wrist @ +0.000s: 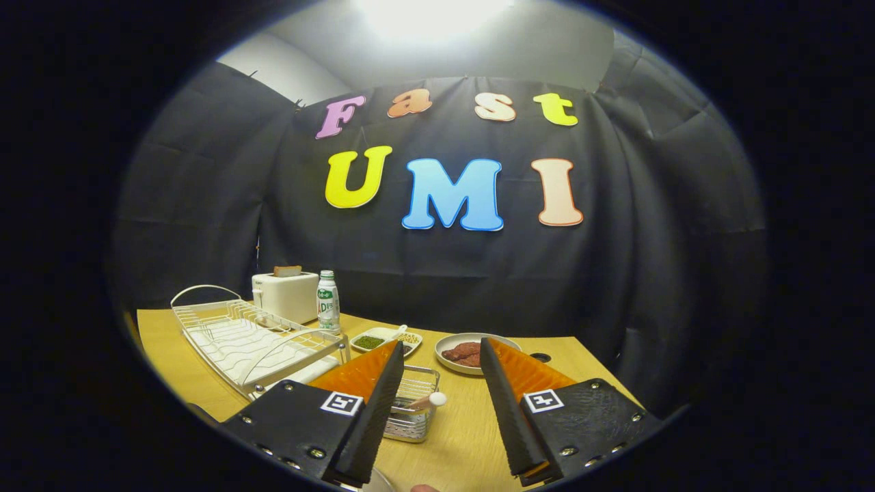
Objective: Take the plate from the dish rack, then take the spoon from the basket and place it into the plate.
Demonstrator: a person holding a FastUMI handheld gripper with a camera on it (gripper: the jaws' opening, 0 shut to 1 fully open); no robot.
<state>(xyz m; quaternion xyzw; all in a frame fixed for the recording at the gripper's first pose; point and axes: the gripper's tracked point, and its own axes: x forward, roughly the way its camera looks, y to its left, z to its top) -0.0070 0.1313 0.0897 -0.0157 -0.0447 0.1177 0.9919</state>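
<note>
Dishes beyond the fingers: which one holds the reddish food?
The round bowl, just beyond the open gripper, beside the far fingertip. The other, a white divided dish near the bottle, holds green and pale bits.

**Wire, wood grain and matt cloth**

The surface [472, 424] looks like pale wood laminate, smooth with a soft sheen. The dish rack [246, 338] is thin wire with a white coating, lightly glossy. The basket [413, 410] is bare metal mesh, bright and reflective. The toaster [286, 295] has a smooth, creamy, satin shell. The bottle [328, 301] looks like plastic with a glossy label. The round plate [472, 352] of meat appears glazed ceramic. The booth wall is matt, creased black cloth. The tool [441, 410], standing open, has finely ribbed inner faces.
</note>
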